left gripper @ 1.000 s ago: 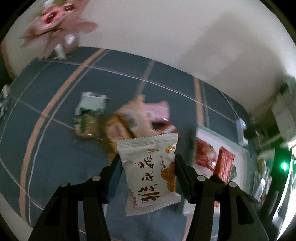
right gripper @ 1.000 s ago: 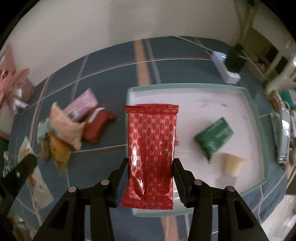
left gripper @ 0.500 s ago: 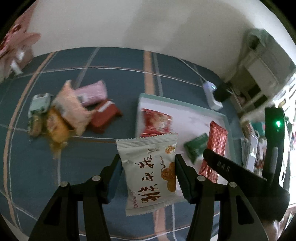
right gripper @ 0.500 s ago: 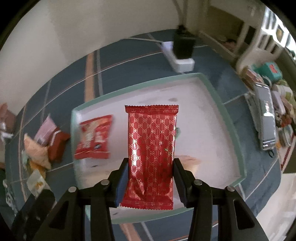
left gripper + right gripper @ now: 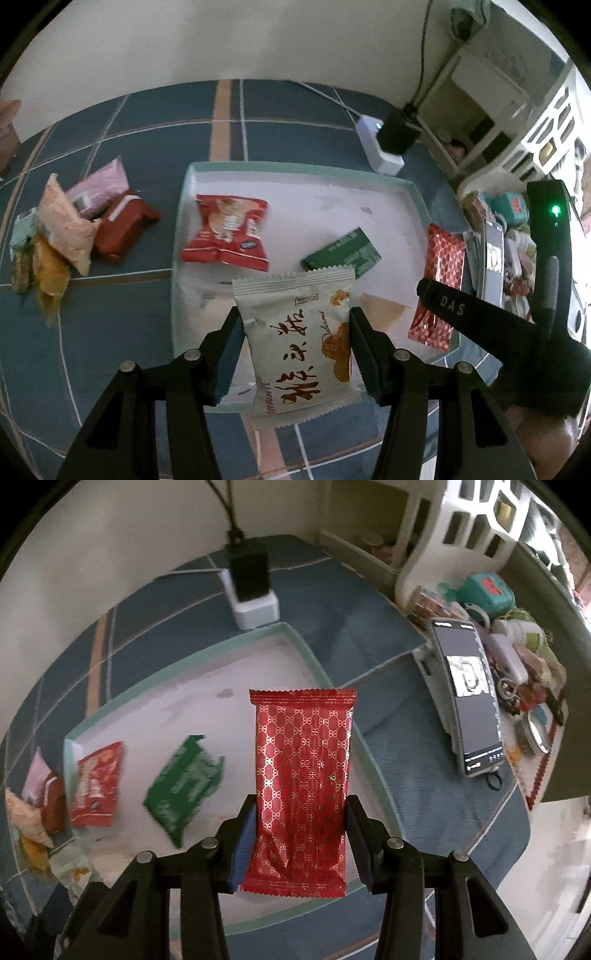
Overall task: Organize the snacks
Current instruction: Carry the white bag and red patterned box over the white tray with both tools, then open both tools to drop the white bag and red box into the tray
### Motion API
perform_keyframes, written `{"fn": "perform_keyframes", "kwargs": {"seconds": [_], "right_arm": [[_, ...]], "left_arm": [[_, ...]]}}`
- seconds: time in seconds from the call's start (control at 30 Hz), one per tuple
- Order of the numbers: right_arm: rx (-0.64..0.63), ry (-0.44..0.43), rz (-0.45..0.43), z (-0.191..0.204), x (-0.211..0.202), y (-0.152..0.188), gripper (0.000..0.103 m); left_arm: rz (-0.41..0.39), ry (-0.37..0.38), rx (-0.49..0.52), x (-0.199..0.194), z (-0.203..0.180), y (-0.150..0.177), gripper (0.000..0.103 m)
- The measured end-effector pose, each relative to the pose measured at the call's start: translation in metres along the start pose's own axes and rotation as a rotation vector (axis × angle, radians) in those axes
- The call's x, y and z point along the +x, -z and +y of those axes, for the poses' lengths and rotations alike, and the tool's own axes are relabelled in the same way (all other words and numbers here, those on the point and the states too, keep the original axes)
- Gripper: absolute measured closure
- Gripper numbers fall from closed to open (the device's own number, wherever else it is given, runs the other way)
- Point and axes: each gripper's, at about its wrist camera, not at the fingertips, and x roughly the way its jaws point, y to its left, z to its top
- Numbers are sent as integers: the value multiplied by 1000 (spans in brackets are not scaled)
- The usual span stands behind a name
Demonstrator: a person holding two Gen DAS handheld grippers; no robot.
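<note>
The white packet (image 5: 301,343) carries large dark-red Chinese brush characters down its front; they are too stylised to read with certainty. A small cursive word beside them is illegible. The arm of the right hand-held gripper (image 5: 448,306) bears the white letters "DAS". Print on the other wrappers is too blurred.

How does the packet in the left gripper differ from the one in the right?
The white packet is broad and squarish, printed with dark characters and a biscuit picture; the red packet is narrower, longer, foil-like, with a gold repeat pattern. Both have crimped ends, are clamped at their sides between jaws, and hang over the tray.
</note>
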Motion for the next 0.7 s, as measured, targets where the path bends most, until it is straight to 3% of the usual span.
{"fn": "perform_keyframes", "kwargs": {"seconds": [0.3,0.7], "right_arm": [[-5,20,55,-5,19,3,54],[-8,24,64,-5,26,0,53]], "left_arm": [[38,-13,32,23,-8,5,45],[13,-18,47,15,-9,2,39]]}}
